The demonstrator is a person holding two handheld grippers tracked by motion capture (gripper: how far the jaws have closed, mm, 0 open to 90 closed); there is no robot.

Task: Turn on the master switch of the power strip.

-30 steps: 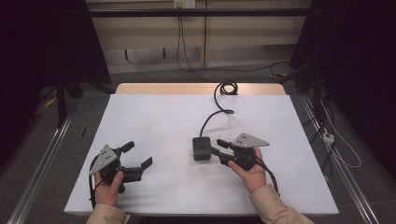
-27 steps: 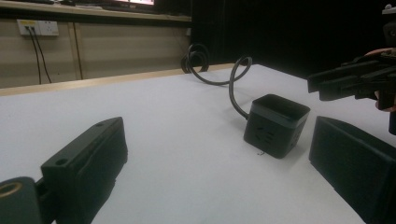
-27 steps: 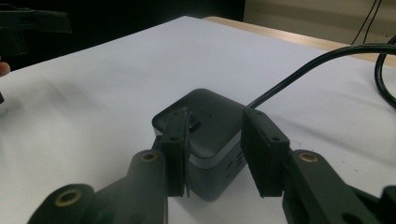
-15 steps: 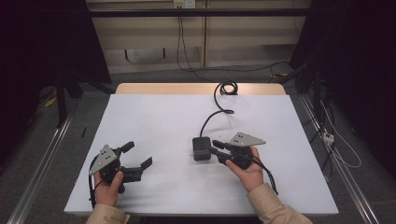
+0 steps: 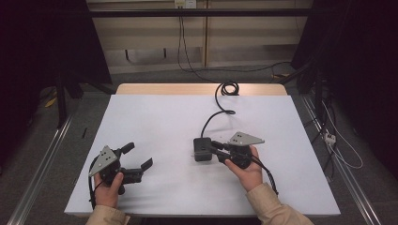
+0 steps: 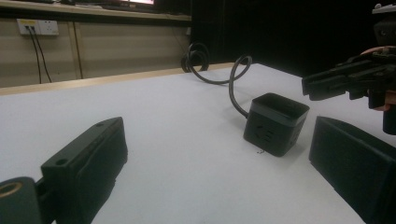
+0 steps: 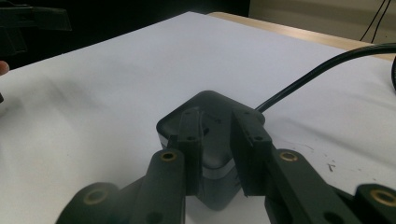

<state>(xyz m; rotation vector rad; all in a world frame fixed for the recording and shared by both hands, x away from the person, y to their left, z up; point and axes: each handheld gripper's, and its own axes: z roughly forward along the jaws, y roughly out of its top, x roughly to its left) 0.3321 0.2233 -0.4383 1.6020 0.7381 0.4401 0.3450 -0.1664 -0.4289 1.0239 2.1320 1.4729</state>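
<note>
High view: at the left, near the front edge of the white table (image 5: 159, 117), the left claw (image 5: 139, 157) is held in the person's left hand (image 5: 109, 187), with its jaws spread wide and nothing between them. Its jaws are pointed to the right, toward the middle of the table. The black power cube (image 5: 202, 149) is seen well apart from this claw, to its right, resting flat on the table. A black cable (image 5: 217, 115) is led from the cube's far side toward the back edge of the table, where it is gathered in a small coil. Just right of the cube, the right claw (image 5: 217, 147) is held in the right hand (image 5: 245, 168); its jaws are pointed left and reach the cube's right side.

From the left gripper view, the left claw (image 6: 224, 154) is seen released, the cube (image 6: 275, 123) lying beyond and between its two jaws, untouched by them.

From the right gripper view, the right claw (image 7: 216, 149) is seen narrowly parted over the near top edge of the cube (image 7: 205, 105). The jaws overlap the cube, but whether it is actually gripped cannot be told.
</note>
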